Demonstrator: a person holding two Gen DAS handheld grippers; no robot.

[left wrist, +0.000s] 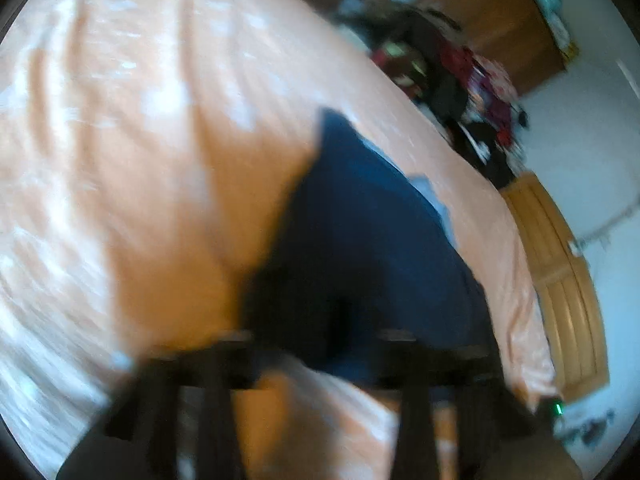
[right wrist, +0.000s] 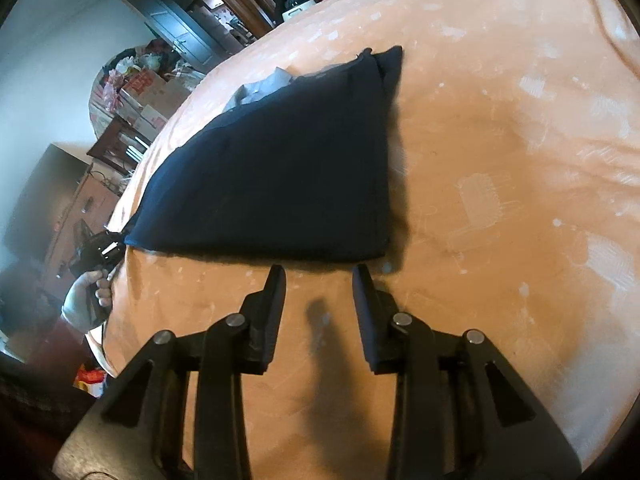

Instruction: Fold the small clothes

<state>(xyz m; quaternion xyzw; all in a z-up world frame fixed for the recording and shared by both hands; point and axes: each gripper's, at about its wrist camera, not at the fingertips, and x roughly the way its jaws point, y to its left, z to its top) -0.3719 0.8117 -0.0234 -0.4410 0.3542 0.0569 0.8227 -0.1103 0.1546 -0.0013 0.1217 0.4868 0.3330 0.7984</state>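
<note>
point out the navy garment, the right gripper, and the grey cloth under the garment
navy garment (right wrist: 280, 176): right wrist view, middle of the folded top.
right gripper (right wrist: 319, 276): right wrist view, gap between its open fingertips.
grey cloth (right wrist: 260, 88): right wrist view, exposed part beyond the garment.

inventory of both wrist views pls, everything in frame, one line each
dark garment: 1, navy, folded flat on the bed, lighter grey-blue fabric at its far edge
bedspread: 1, peach with pale print, covers the bed
wooden furniture: several pieces, brown, beside the bed
clutter pile: 1 heap, red and dark, beyond the bed, blurred
boxes: several, cardboard, beyond the bed
right gripper: 1, black, open, just short of the garment's near edge
left gripper: 1, black, at the garment's left corner; jaw state unclear
hand: 1, in a white glove, holding the left gripper
</note>
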